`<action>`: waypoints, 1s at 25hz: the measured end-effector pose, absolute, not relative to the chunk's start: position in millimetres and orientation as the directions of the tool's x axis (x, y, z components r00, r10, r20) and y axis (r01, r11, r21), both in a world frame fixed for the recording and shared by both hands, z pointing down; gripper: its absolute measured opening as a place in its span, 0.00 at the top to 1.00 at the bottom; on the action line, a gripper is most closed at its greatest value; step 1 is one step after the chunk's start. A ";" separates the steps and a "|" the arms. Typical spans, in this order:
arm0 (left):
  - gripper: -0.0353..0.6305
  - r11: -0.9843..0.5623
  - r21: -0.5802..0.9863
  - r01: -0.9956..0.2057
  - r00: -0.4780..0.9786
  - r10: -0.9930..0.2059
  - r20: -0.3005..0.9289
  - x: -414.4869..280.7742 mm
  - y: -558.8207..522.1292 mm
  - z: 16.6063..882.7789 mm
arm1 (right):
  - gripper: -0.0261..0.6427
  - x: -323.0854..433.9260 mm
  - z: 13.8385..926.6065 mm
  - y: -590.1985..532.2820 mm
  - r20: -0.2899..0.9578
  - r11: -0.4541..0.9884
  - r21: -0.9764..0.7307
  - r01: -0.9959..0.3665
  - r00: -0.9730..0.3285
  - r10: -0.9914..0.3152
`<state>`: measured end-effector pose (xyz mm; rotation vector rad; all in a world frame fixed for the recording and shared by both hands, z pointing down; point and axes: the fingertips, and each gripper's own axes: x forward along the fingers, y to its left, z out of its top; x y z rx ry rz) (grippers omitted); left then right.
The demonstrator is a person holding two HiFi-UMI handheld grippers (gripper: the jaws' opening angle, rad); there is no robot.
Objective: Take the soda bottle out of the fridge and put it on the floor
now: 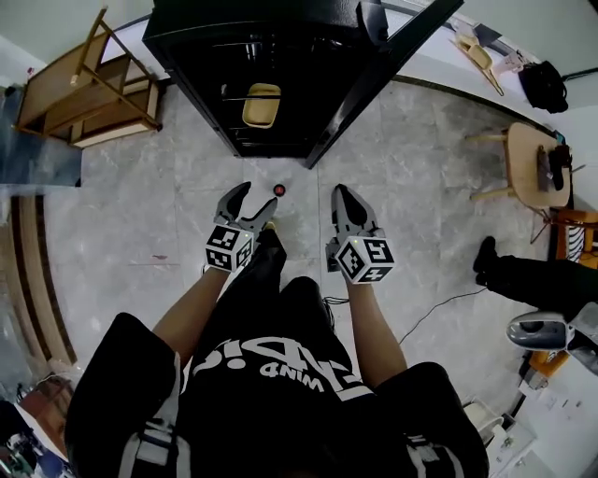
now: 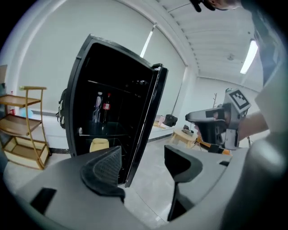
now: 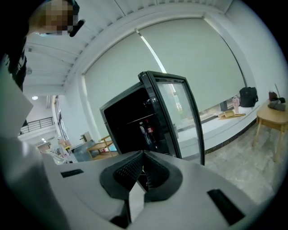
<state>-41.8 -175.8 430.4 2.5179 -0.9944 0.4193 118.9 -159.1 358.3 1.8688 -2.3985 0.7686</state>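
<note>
The left tongs (image 2: 143,157) are spread wide with nothing between them; through the gap show only the floor and the edge of the fridge door. The right tongs (image 3: 143,159) are pressed together, pad against pad, and hold nothing. In the head view both are held side by side in front of the person's body, pointing toward the fridge and well clear of it.

The floor (image 1: 140,215) is pale grey marbled tile. The black fridge (image 1: 243,28) stands on it straight ahead, with its glass door (image 1: 392,65) swung open to the right. To the left of the fridge is a wooden rack (image 1: 89,89) with open shelves. To the right, well apart, stands a round wooden table (image 1: 528,168) with dark items on it, and below it in the head view the dark-trousered legs of a seated person (image 1: 533,280).

On the fridge's bottom level lies a pale yellow container (image 1: 262,105). On a shelf higher up stands the soda bottle (image 2: 106,107), dark with a red label, upright and just beside a clear bottle (image 2: 97,108).

A small round red thing (image 1: 278,189) sits on the floor between the two tongs' tips. It is too small to tell what it is.
</note>
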 end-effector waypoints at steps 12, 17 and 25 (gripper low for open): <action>0.86 -0.745 0.174 -0.644 0.760 -0.596 0.259 -40.0 -227.9 295.0 | 0.93 132.8 284.7 -182.1 0.259 0.152 -0.357 -0.922 -0.254 -0.932; 0.94 -0.724 0.176 -0.667 0.742 -0.623 0.246 -34.4 -249.9 263.2 | 0.93 146.5 265.9 -196.8 0.248 0.188 -0.337 -0.923 -0.279 -0.928; 0.94 -0.697 0.226 -0.681 0.732 -0.643 0.224 -31.7 -261.3 231.7 | 0.93 174.7 231.0 -208.2 0.207 0.211 -0.244 -0.947 -0.264 -0.942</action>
